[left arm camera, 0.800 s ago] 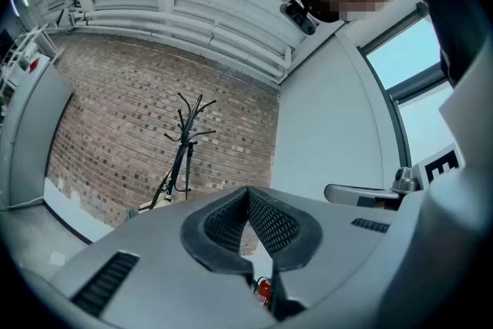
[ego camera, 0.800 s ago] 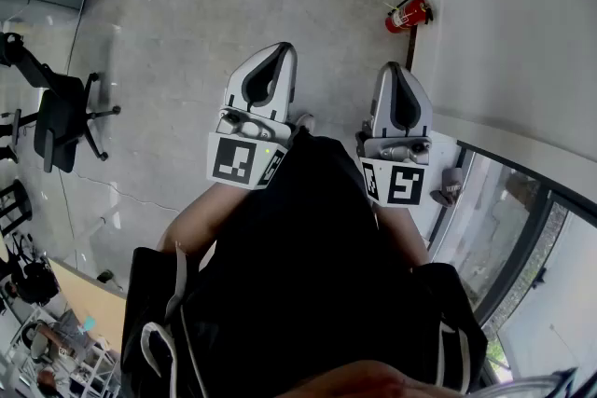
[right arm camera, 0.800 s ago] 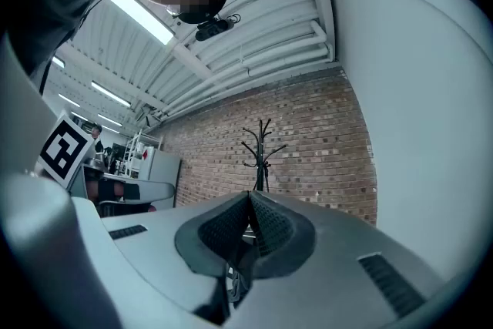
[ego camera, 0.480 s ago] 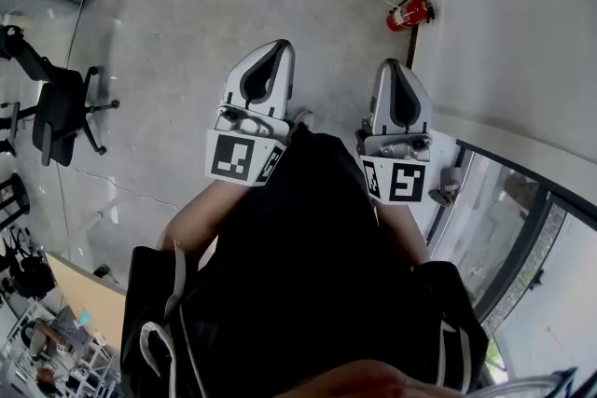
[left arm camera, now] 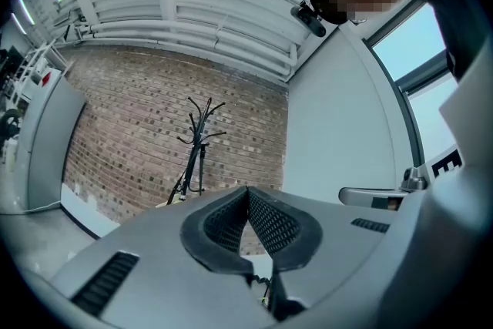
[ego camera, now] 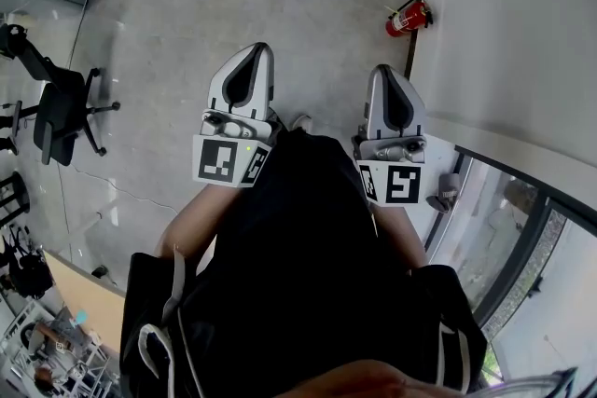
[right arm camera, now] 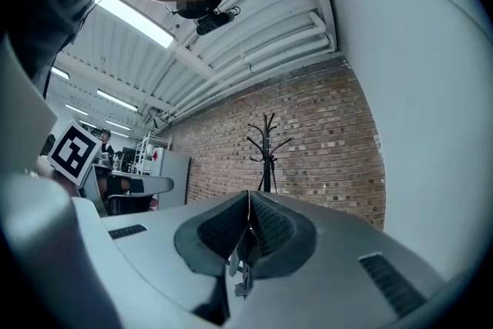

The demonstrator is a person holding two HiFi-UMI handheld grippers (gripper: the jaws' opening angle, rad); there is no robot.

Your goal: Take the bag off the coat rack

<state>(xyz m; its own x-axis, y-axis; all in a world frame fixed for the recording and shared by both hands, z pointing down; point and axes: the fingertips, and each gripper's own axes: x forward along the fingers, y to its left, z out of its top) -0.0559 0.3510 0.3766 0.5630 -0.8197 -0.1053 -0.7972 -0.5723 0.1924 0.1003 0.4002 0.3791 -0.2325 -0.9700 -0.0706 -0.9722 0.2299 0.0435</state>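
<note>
Black-and-white square markers are showing on both cubes. The left gripper (left arm camera: 248, 195) and right gripper (right arm camera: 248, 200) are clenched shut on nothing. The coat rack (right arm camera: 267, 146) is standing against the brick wall (right arm camera: 327, 131), mid-frame in both gripper views; the bag is too small to make out. In the head view, grey concrete floor (ego camera: 177, 23) is spreading below, with a red fire extinguisher (ego camera: 407, 16) at the upper right.
</note>
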